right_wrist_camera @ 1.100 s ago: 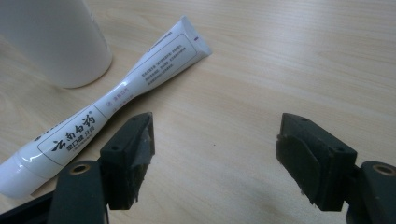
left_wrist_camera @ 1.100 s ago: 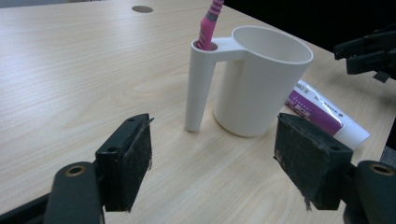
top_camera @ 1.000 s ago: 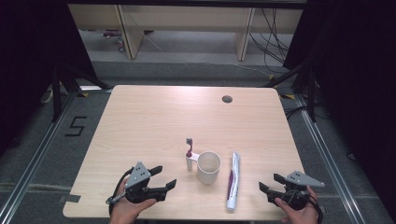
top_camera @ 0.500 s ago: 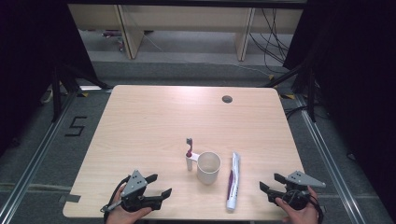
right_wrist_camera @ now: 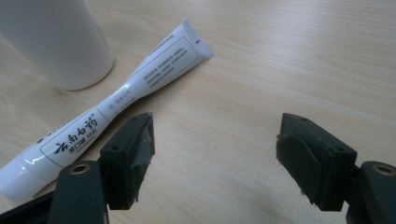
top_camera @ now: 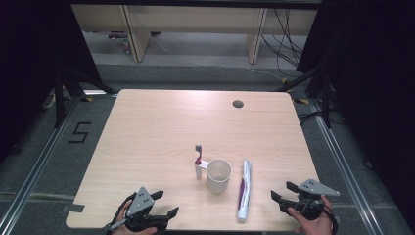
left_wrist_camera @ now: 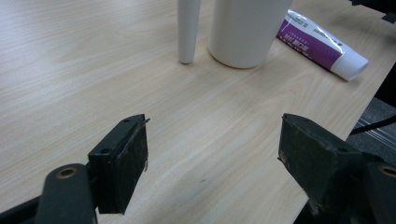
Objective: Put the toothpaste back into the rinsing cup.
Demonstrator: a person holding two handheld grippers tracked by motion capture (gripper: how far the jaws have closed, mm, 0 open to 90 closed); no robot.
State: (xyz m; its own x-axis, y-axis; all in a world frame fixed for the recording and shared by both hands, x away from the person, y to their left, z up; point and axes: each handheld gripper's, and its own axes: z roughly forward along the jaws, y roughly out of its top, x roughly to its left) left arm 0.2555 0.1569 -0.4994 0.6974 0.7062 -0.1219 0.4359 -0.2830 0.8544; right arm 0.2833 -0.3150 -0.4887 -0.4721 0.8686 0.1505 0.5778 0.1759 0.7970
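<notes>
Both my grippers sit at the near table edge, jaws spread wide, holding nothing. Right gripper (top_camera: 285, 197) is just right of the tube (top_camera: 243, 188), which lies flat beside the cup (top_camera: 218, 175). Left gripper (top_camera: 160, 208) is farther off, cup and toothbrush (top_camera: 198, 161) ahead of it.

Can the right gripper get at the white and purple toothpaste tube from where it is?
Probably yes. The right gripper is open, and the white and purple toothpaste tube lies flat beside it with bare table between them.
</notes>
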